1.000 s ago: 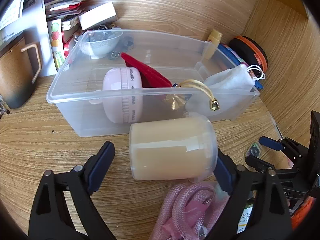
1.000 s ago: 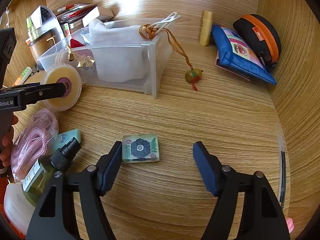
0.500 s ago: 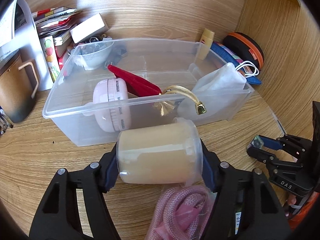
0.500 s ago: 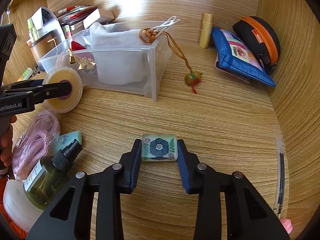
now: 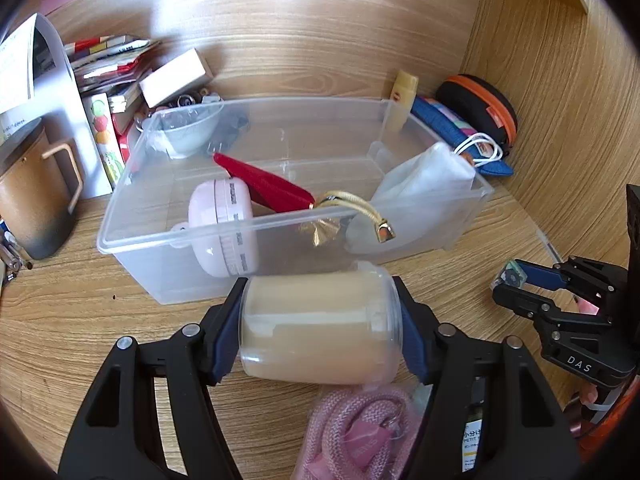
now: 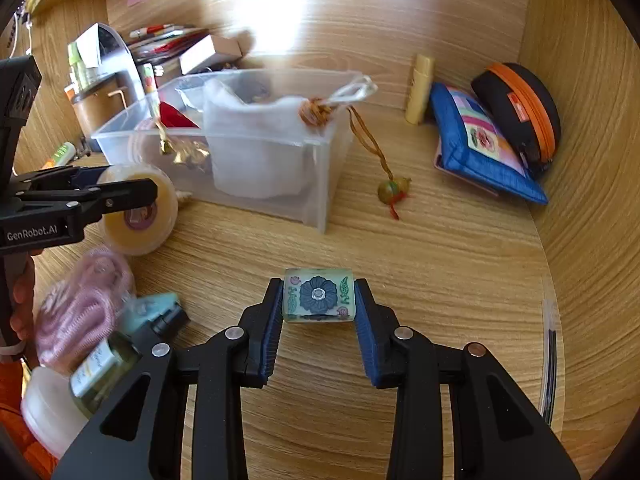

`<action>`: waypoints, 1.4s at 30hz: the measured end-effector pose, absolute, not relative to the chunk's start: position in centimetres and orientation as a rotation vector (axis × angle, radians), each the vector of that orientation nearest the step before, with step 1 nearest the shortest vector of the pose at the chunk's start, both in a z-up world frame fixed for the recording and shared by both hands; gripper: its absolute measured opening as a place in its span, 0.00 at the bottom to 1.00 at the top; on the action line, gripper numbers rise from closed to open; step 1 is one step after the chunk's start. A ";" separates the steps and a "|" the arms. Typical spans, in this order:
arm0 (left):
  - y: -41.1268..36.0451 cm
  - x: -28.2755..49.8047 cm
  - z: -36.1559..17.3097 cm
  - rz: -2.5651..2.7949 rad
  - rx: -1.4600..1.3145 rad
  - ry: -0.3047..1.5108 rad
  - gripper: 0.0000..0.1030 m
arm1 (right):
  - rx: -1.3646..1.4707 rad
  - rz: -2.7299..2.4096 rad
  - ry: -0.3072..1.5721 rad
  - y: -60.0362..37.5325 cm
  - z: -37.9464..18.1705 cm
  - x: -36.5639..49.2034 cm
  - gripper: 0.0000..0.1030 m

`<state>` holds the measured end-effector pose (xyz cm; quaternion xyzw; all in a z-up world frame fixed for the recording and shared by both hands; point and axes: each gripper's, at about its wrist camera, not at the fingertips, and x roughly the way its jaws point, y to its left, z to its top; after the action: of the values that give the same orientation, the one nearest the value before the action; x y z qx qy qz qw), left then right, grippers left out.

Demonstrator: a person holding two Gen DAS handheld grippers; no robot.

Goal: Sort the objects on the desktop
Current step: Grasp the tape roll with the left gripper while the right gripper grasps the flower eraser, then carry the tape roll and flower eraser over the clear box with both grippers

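**Clear plastic bin part-filled, both grippers loaded**

Clear plastic is where the sorting gathers: the storage bin (image 5: 280, 216) stands on the wooden desk (image 6: 440, 248) and already holds a pink round case (image 5: 224, 224), a red pouch (image 5: 264, 184), a gold-tipped cord (image 5: 360, 216), a small clear bowl (image 5: 188, 132) and a white drawstring bag (image 5: 424, 192) leaning in its right end. Going by that, the job looks well under way but not finished.

The left gripper (image 5: 320, 328) is clamped across a cream-coloured jar (image 5: 320, 328) lying on its side, one pad on each end, just in front of the bin's near wall. The jaws have just been closing, and the jar sits firmly between them. Whether it is lifted clear of the desk cannot be told.

The right gripper (image 6: 319, 304) is clamped on a small tile with a blue flower (image 6: 319, 295), its pads pressed to the tile's two sides, well in front of the bin's corner. Its jaws too have just been closing onto the tile.

Both pieces probably go into the bin next. Still loose on the desk are a pink cord (image 6: 80, 304), a green bottle with a black cap (image 6: 116, 360), a white lidded tub (image 6: 48, 416), a charm on a brown string (image 6: 392, 190), a yellow tube (image 6: 420, 88), a blue pouch (image 6: 480, 148) and a black case with an orange zip (image 6: 520, 112). A fair share of the work remains.
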<state>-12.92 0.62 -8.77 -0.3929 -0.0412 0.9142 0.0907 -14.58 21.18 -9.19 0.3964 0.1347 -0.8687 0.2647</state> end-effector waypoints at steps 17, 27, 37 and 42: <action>-0.9 -11.6 -7.0 2.793 -1.115 -0.141 0.64 | 0.960 -2.359 0.344 19.1 -6.3 -14.0 0.30; -3.0 -10.6 -6.4 2.782 -1.081 -0.225 0.64 | 0.879 -2.372 0.351 17.5 -3.7 -14.2 0.30; -4.9 -10.6 -5.0 2.835 -1.049 -0.238 0.64 | 0.795 -2.341 0.378 14.8 -1.6 -14.9 0.30; -6.2 -11.1 -4.0 2.842 -1.021 -0.294 0.64 | 0.809 -2.320 0.350 13.9 -1.7 -16.1 0.30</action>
<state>-11.10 -6.16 -4.04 -0.3361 -0.0967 0.9353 0.0536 -16.07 13.89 -1.67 0.3085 0.1336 -0.8844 0.3238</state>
